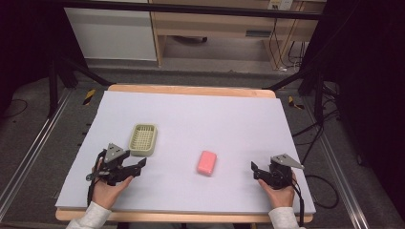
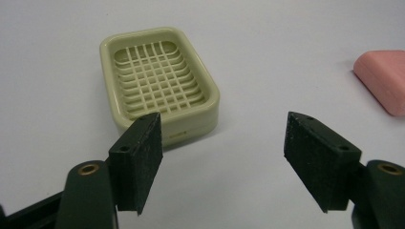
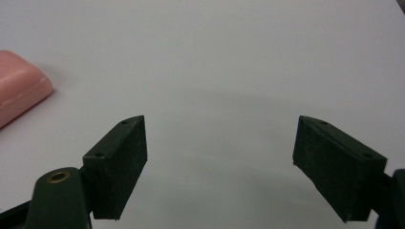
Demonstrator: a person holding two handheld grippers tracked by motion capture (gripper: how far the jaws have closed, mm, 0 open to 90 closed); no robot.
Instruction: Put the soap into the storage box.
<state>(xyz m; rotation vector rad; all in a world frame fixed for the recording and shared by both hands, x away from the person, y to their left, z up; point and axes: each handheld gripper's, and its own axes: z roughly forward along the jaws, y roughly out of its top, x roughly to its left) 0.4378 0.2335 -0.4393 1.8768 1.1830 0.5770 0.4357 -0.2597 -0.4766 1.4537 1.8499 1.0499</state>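
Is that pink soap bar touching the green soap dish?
Apart. The high view shows a wide strip of bare mat between the soap bar and the soap dish; the left gripper view shows the same gap.

Dish left — soap right

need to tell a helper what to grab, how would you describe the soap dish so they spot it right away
Start at the pale sheet covering the table and look to its left half. The dish sits there, just beyond the left claw. It is a cream-green tray with a grid floor, unlike the solid pink soap lying to its right.
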